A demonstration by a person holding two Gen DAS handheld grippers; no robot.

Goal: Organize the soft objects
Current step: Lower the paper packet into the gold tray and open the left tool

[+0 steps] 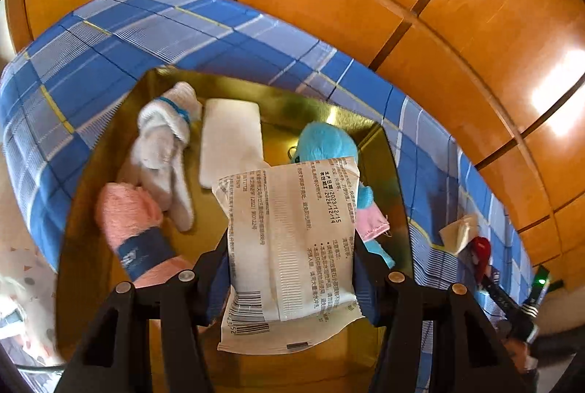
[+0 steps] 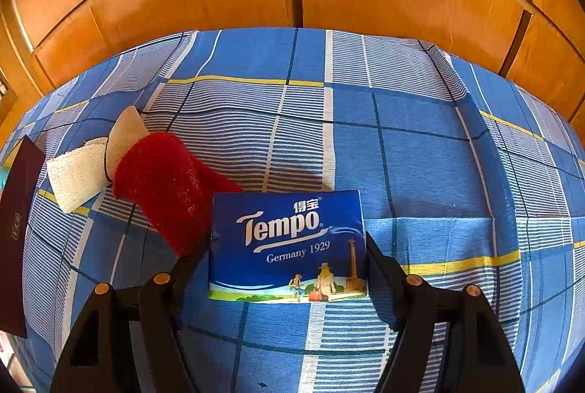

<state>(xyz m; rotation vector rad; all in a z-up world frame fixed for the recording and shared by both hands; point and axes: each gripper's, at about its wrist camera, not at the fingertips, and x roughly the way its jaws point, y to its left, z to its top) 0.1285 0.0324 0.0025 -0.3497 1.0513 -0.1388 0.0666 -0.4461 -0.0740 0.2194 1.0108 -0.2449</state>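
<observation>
My left gripper (image 1: 290, 246) is clamped on the white printed wipe pack (image 1: 289, 246), held over the gold box (image 1: 95, 151); box sits on the blue plaid bedspread (image 1: 109, 38); already in the box: pink sock with navy band (image 1: 135, 232) at its near-left, white sock bundle (image 1: 164, 144) beyond that, plain white pack (image 1: 230, 144) mid-box, blue plush (image 1: 325, 140) on its right side with something pink (image 1: 371, 223) beside it.

My right gripper (image 2: 289, 246) is closed narrow on the blue Tempo tissue pack (image 2: 289, 246), fingers on both short sides; can't tell if the pack is lifted or resting on the spread; seen from the right camera, the red sock (image 2: 164, 188) lies just left of the pack, the cream sock (image 2: 87, 166) further left and touching the red one, both outside the box; the box's dark outer wall (image 2: 14, 228) shows at far left.

Step in hand, my read: drop the wipe pack into the box. To do it well: lower it toward the free gold floor at the box's near centre, between pink sock and plush; keep it flat; open only when low, so the slick film doesn't slide onto the plush; hold the Tempo grip light, it's squashy.
</observation>
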